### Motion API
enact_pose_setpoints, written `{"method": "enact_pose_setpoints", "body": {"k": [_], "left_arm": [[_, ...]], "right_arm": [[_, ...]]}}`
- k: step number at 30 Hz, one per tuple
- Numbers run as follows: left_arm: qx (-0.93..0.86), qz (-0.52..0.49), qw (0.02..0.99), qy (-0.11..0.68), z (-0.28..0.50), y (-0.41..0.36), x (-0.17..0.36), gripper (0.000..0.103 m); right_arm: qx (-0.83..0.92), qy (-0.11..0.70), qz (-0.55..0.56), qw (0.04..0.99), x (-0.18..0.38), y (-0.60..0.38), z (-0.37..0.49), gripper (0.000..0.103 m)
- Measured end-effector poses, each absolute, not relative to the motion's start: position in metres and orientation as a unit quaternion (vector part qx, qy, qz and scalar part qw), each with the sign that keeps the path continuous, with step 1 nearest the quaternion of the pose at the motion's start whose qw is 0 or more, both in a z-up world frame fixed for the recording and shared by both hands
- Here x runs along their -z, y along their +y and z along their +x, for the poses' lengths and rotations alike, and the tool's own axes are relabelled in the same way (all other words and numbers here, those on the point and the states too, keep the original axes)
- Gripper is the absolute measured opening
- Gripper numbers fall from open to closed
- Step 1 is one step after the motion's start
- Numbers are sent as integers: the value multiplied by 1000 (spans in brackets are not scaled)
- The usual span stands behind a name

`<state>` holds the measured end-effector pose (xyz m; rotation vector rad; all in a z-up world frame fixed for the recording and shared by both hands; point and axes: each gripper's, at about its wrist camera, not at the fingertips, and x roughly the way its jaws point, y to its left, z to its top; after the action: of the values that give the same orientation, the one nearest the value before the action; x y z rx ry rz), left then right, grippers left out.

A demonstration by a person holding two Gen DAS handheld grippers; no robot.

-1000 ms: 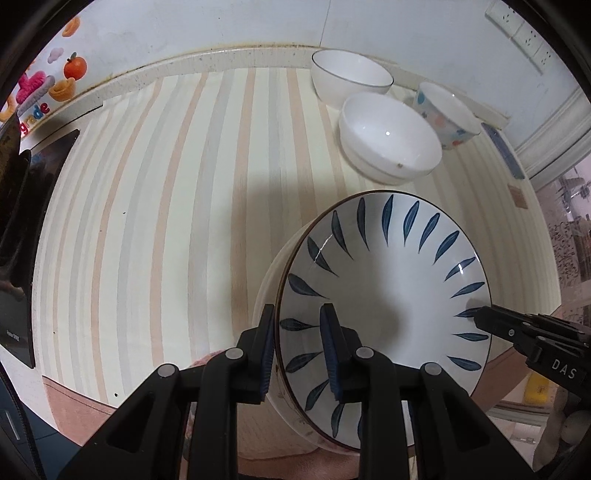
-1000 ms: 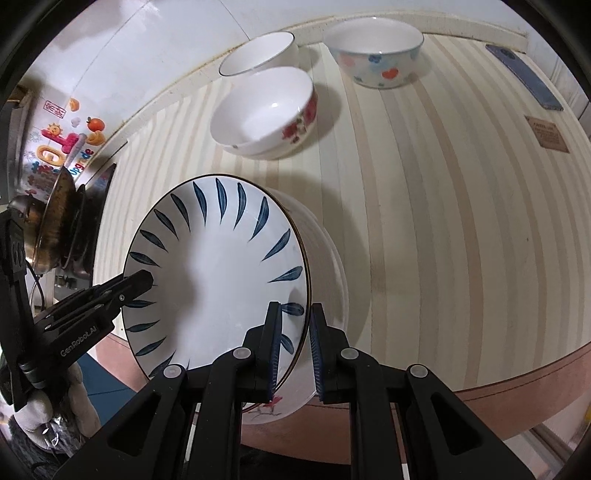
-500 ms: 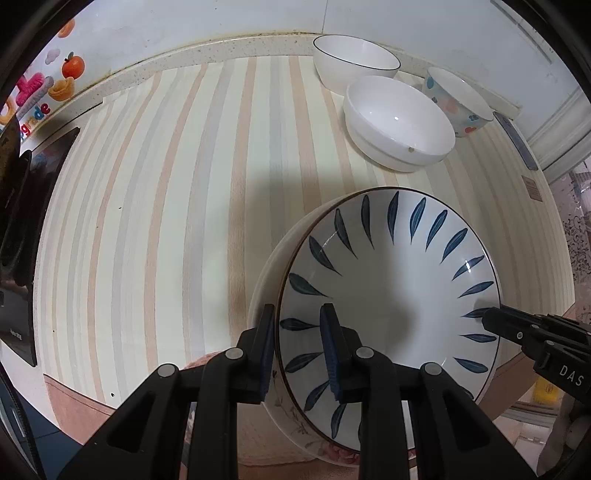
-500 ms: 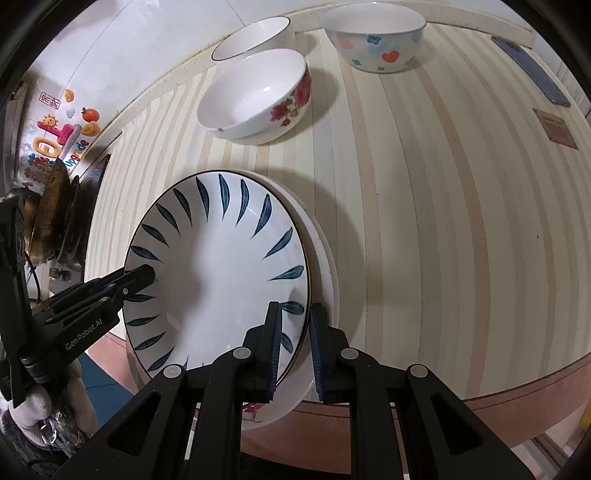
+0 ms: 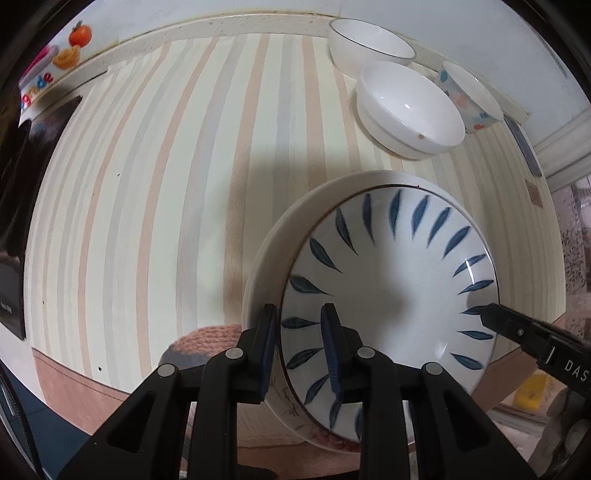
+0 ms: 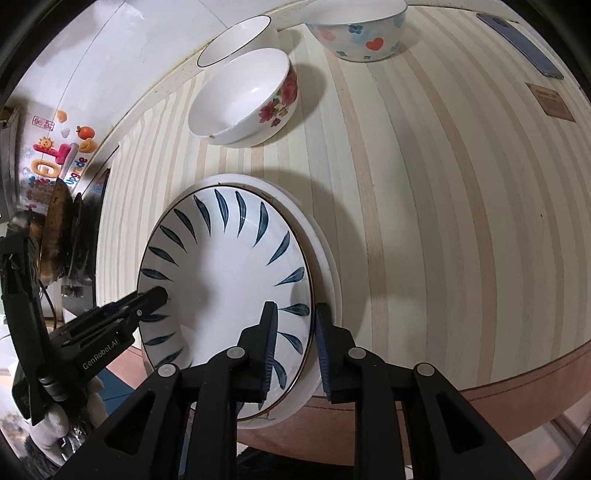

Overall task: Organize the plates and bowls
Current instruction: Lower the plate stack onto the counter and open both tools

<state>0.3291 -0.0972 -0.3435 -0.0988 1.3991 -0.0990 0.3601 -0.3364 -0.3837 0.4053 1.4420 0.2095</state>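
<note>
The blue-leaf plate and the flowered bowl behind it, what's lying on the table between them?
Nothing: in the right wrist view only bare striped table separates the blue-leaf plate from the flowered bowl.

The blue-leaf plate [image 5: 388, 280] sits nested on top of a plain white plate [image 5: 269, 251], its dark-edged rim running between the left gripper's fingers [image 5: 267, 339] and, on the opposite side, between the right gripper's fingers [image 6: 269, 339], with the white plate's edge peeking out just beyond the outer finger on each side. Well ahead of the fingertips, a white bowl with red flowers [image 6: 243, 98] stands upright, stacked in a second white bowl. Just past it stand a dark-rimmed white bowl [image 6: 236, 40] and a bowl with hearts and flowers [image 6: 356, 31], both upright and empty.
</note>
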Motion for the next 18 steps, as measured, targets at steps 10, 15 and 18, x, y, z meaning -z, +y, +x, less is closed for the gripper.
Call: {"method": "enact_pose_setpoints", "body": {"k": [10,15,18], "left_arm": [[20,-17,785,619,315,-92,309,22],[28,-6,810,586,283,-87,264,23],[42,-5,821,570,260,-88,238,28]], "right_arm": [[-90,640,147,749,353,-325,352,40],[-95,627,125,763,321,-313,327,44],[-99,613,120,775,295,-307,306,60]]}}
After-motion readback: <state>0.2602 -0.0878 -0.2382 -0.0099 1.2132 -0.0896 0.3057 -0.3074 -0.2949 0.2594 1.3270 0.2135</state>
